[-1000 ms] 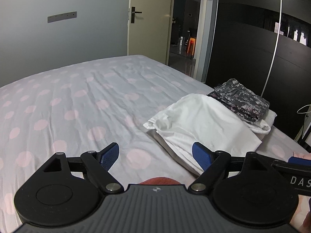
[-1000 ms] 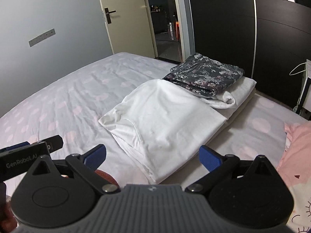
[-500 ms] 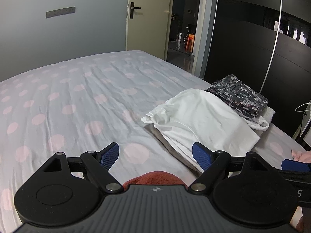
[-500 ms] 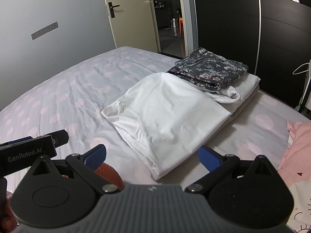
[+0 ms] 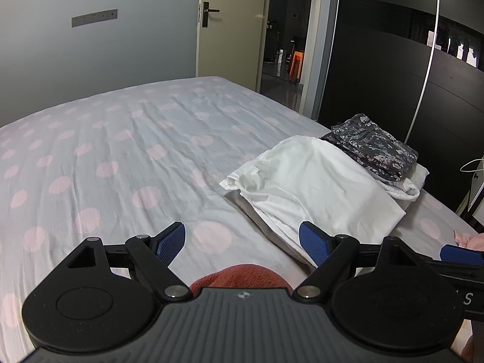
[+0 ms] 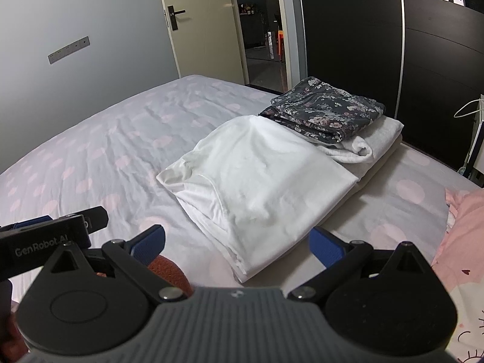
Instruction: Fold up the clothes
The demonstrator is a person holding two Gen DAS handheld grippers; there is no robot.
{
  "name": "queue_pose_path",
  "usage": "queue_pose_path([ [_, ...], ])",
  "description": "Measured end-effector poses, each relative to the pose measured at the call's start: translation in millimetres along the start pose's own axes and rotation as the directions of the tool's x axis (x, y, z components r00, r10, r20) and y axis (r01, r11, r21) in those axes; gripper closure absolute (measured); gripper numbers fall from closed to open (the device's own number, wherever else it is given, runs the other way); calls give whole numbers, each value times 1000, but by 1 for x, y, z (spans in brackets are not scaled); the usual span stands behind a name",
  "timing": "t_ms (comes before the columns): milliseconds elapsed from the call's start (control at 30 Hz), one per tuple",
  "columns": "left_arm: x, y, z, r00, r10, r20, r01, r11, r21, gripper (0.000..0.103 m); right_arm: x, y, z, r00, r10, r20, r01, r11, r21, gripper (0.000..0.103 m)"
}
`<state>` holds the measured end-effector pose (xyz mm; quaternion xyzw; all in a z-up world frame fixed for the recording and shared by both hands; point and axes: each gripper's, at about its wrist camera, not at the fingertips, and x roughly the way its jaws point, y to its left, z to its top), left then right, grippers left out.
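A folded white garment (image 5: 314, 187) (image 6: 257, 178) lies on the polka-dot bed (image 5: 121, 151) (image 6: 106, 151), at its right side. Behind it a folded dark floral garment (image 5: 375, 148) (image 6: 326, 112) rests on a folded white towel (image 6: 378, 139). A reddish-brown cloth (image 5: 242, 275) (image 6: 166, 269) shows just below both grippers. My left gripper (image 5: 243, 240) hovers open above the bed, left of the white garment's near edge. My right gripper (image 6: 237, 242) is open too, just in front of that garment's near corner. Neither holds anything.
A pink printed garment (image 6: 466, 236) lies at the bed's right edge. A dark wardrobe (image 5: 393, 75) stands beyond the bed on the right, with an open doorway (image 5: 281, 42) and a cream door (image 5: 227, 30) at the back. A white bag (image 6: 478, 139) stands on the floor at right.
Both grippers have pulled back and risen slightly from the white garment. The pile of clothes has not moved, and both grippers stay open.
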<state>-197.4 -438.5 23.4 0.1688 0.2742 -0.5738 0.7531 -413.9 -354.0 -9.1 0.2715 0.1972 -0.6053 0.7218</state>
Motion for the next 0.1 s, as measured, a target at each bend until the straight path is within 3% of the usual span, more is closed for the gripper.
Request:
queue_pose_path([
  [100,1,0,0,1000,3,-2,-3,1000,2,20,1,-1,-1,1000,1,-4,-1,1000,6,1],
])
